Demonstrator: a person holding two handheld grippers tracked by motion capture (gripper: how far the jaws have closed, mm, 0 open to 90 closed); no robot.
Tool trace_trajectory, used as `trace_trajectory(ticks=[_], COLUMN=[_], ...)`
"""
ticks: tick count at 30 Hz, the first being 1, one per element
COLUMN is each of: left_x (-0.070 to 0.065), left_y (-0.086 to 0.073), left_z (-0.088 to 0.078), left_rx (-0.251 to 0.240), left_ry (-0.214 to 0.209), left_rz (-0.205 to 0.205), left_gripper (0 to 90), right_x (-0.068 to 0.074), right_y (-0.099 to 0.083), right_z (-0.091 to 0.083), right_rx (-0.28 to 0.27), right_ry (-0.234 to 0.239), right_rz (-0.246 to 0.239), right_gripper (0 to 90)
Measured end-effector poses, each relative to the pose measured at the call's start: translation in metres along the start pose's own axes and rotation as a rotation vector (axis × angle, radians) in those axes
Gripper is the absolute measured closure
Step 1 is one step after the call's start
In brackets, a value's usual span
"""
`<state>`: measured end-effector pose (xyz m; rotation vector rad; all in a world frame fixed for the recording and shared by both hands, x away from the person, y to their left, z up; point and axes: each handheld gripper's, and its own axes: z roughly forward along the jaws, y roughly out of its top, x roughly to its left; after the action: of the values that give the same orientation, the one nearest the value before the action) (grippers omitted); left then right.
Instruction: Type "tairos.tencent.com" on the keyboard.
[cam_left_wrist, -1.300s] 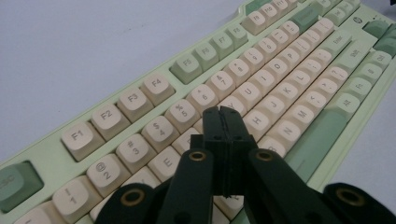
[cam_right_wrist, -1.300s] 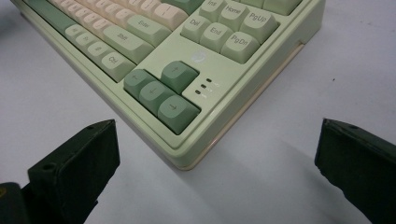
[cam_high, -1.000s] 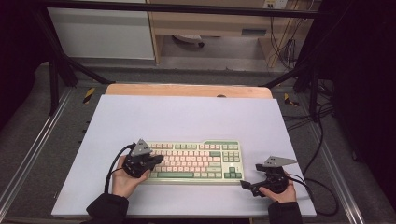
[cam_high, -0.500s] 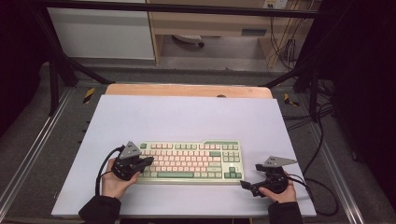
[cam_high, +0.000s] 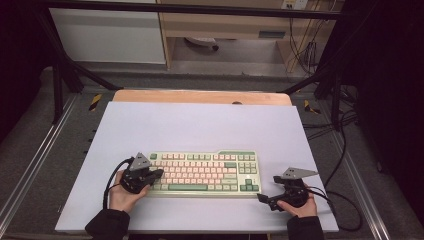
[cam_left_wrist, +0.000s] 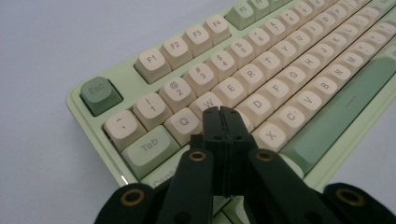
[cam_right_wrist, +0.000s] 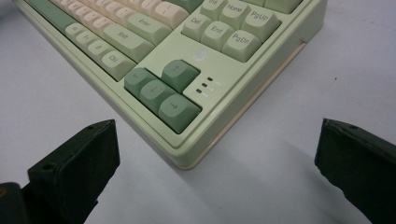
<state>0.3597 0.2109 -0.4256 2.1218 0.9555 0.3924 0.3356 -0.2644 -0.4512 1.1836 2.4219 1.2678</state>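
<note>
The keyboard (cam_high: 202, 172) looks rigid and fairly heavy; its case edges suit a grasp. Left gripper (cam_left_wrist: 223, 114) fingers are clenched over the keyboard's A key, right gripper (cam_right_wrist: 215, 154) fingers released at its corner.

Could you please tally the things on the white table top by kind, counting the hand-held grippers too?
Keyboard: 1
Hand-held gripper: 2, the left hand-held gripper shut over the keyboard's letter keys, the right hand-held gripper open by its arrow-key corner
Total: 3
</note>
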Motion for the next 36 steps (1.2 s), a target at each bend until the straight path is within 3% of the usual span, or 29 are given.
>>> trace_trajectory(ticks=[6, 20, 31, 36], left_x=[0.000, -0.002, 0.000, 0.001], left_y=[-0.002, -0.003, -0.008, -0.009], left_z=[0.003, -0.009, -0.017, -0.017], left_rx=[0.008, -0.039, -0.055, -0.056], left_ry=[0.001, -0.011, -0.012, -0.015], left_rz=[-0.001, 0.000, 0.000, -0.005], left_gripper=[90.0, 90.0, 90.0, 89.9], right_x=[0.000, 0.003, 0.021, 0.029], right_y=[0.000, 0.004, 0.023, 0.033], right_z=[0.000, -0.004, -0.005, -0.001], right_rx=[0.000, -0.034, -0.064, -0.064], right_ry=[0.001, 0.009, 0.017, 0.020], right_rz=[0.001, 0.011, -0.020, -0.036], right_gripper=[0.4, 0.4, 0.7, 8.0])
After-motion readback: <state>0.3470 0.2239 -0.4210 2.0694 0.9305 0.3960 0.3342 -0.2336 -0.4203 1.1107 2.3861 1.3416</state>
